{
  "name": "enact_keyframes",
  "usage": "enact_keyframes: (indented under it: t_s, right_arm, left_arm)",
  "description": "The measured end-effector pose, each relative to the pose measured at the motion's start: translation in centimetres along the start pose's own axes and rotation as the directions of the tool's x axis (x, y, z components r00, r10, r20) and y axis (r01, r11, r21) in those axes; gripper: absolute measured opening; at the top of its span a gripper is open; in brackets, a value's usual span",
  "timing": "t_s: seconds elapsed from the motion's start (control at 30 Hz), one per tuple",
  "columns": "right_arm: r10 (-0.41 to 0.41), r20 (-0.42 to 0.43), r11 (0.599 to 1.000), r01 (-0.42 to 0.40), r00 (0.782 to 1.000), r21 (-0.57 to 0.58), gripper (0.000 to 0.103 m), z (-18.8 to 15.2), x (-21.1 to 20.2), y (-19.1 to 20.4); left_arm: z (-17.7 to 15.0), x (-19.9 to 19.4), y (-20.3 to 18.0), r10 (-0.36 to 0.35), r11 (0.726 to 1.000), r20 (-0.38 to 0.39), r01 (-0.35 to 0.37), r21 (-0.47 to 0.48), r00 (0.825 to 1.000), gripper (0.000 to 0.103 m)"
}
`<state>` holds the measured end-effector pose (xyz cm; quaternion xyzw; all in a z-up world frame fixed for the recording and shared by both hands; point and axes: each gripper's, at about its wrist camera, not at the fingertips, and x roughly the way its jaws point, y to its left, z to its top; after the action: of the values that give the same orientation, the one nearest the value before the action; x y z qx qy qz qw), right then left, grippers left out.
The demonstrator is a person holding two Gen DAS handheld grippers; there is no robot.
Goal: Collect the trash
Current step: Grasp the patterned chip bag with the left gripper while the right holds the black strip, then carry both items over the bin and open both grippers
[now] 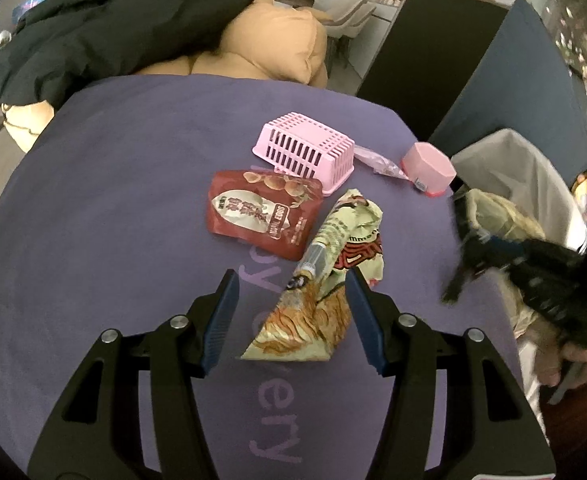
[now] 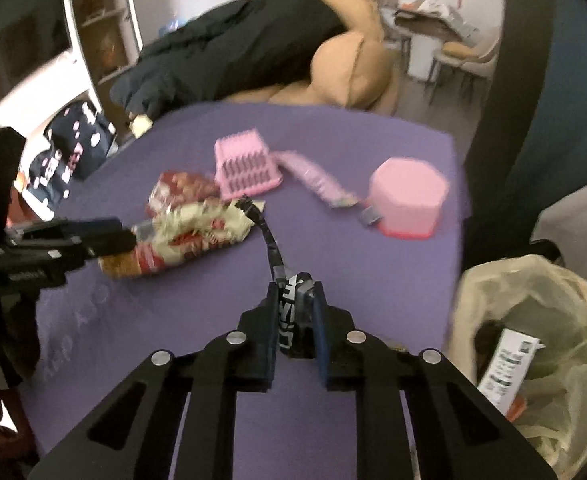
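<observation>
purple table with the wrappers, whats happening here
A person with a gripper in each hand is clearing trash off the purple table. The right gripper is shut on a twisted black wrapper, next to the lined trash bin. The left gripper is open around a crumpled snack bag. A red pouch, pink basket and pink cup remain on the table.

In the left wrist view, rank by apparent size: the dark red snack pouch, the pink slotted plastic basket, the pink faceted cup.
1-2. Dark red snack pouch and pink slotted plastic basket: too alike to split, and the pouch lies nearer the camera.
3. Pink faceted cup, clearly smallest.
</observation>
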<state>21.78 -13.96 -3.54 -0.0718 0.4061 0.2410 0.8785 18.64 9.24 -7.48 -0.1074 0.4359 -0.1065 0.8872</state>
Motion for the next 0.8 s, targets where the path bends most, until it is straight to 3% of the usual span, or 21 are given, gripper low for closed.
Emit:
enact_keyframes:
  t_s: [0.2,0.37,0.47,0.63,0.8]
  right_arm:
    - [-0.012,0.057,0.998,0.009,0.998,0.059,0.016,-0.1,-2.9,-2.0]
    - [-0.007,0.064,0.997,0.002,0.998,0.082,0.016,-0.5,-3.4,-2.7]
    - [0.005,0.078,0.996,-0.012,0.997,0.090,0.016,-0.5,-3.7,-2.9]
    - [0.000,0.143,0.997,-0.011,0.990,0.075,0.016,0.1,-6.2,-3.0]
    - [-0.037,0.222,0.998,0.026,0.974,0.052,0.016,1.1,-10.0,-3.6]
  left_arm:
    - [0.1,1.5,-1.2,0.009,0.999,-0.040,-0.008,0.040,0.999,0.044]
    - [-0.1,1.5,-2.3,0.001,0.999,-0.032,0.001,0.054,0.999,0.021]
    - [-0.1,1.2,-3.0,0.007,0.997,-0.022,-0.005,0.074,1.000,0.014]
    - [1.3,-1.5,-5.2,0.001,0.994,0.057,-0.007,0.111,0.998,0.014]
    - [3.5,-5.8,-8.2,0.008,0.987,0.186,-0.037,0.154,0.983,0.014]
